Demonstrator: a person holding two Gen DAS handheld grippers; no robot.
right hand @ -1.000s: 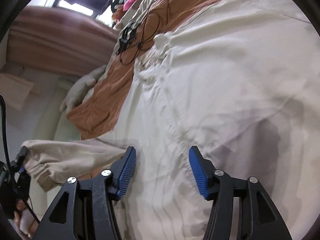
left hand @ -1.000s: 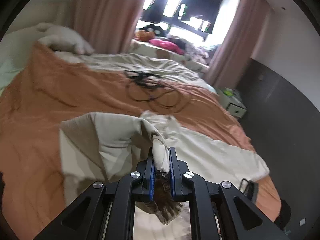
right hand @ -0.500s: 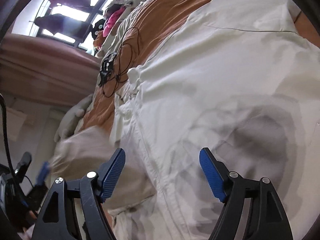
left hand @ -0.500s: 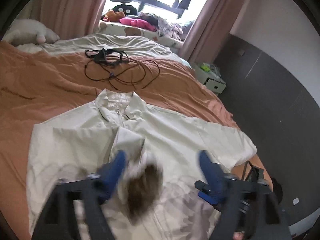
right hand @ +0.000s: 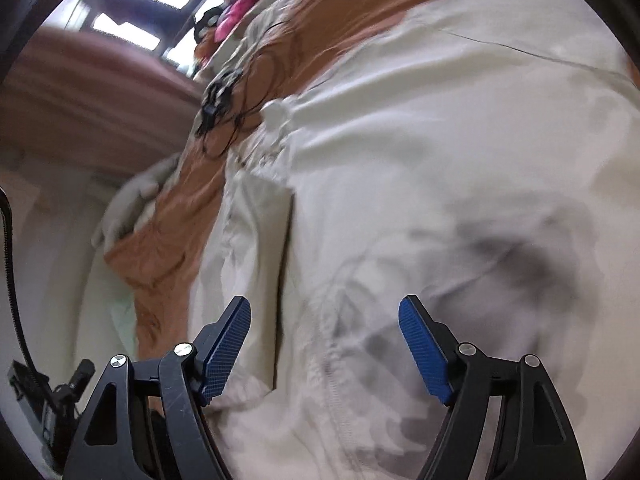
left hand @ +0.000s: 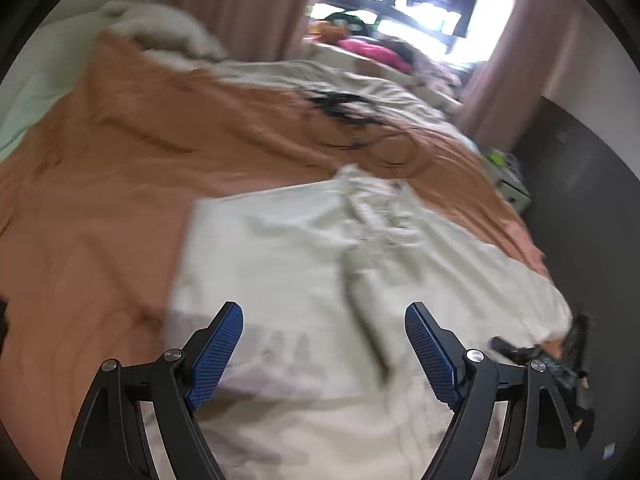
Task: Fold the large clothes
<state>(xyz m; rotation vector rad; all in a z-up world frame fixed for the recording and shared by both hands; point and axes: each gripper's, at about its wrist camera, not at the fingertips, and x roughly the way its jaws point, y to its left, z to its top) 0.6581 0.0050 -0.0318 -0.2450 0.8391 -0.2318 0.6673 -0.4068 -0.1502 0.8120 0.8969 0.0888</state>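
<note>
One jacket, one bedspread — two grippers.

- The jacket lies spread flat on the bed, its collar at the far end.
- One sleeve lies folded across the jacket's front.
- A cable tangle lies on the bed beyond the collar.
- A pillow sits at the bed's far left.
- The left gripper hangs over the jacket's near part; the right gripper is over the jacket too.
</note>
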